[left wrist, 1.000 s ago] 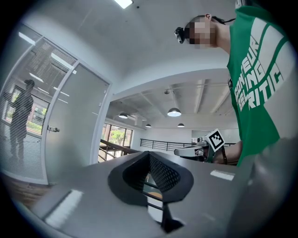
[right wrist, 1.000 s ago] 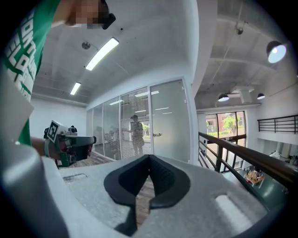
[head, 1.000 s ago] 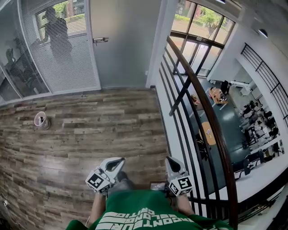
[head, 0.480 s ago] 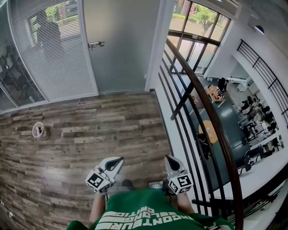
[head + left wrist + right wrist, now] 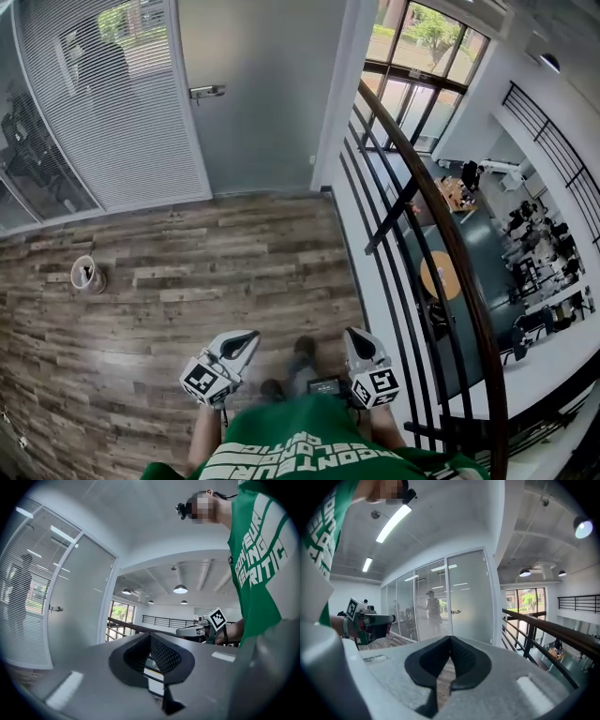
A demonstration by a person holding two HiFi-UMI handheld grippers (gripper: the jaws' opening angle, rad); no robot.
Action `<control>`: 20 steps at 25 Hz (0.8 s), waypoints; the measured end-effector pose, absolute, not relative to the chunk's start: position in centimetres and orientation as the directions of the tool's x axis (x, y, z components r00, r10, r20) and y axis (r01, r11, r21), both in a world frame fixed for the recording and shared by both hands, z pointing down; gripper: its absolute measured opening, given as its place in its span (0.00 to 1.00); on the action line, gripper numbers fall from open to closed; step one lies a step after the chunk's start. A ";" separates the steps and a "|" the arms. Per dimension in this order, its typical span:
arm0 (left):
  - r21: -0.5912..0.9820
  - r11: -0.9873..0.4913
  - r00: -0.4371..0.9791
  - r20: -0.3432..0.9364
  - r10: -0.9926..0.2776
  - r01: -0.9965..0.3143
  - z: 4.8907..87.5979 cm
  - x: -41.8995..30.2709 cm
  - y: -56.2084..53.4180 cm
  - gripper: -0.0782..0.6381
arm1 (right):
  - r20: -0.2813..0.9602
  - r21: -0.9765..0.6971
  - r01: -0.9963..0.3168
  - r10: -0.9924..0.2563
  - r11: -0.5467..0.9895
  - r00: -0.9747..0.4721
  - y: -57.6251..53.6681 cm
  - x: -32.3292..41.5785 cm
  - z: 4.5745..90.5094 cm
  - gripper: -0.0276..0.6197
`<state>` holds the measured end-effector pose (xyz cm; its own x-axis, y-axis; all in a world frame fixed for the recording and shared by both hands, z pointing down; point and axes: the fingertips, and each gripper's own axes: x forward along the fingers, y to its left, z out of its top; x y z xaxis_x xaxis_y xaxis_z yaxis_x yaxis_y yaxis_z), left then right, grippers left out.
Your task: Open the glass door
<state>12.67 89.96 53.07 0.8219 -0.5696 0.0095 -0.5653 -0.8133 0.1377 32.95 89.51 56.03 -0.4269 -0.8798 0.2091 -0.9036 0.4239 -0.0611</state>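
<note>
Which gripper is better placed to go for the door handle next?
Left, marginally. In the head view the left gripper sits almost straight below the door handle; the right gripper is off by the railing. Both are shut, empty and far from it.

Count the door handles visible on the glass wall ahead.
1. The door handle sits near the left edge of the frosted glass door, beside the panel with blinds. More could be hidden past the picture's left edge.
</note>
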 end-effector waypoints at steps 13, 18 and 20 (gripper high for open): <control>0.127 -0.768 0.776 0.028 -0.630 -0.628 52.0 12.8 79.0 0.13 | 0.197 -0.068 -0.861 -0.839 0.504 -0.507 76.7 32.8 56.0 0.03; 0.122 -0.760 0.766 0.005 -0.643 -0.639 51.1 13.5 74.2 0.13 | 0.186 -0.049 -0.847 -0.828 0.530 -0.529 71.1 33.0 55.3 0.03; 0.124 -0.757 0.764 0.018 -0.645 -0.642 51.5 13.8 72.6 0.13 | 0.188 -0.043 -0.841 -0.822 0.540 -0.537 69.4 33.0 55.2 0.03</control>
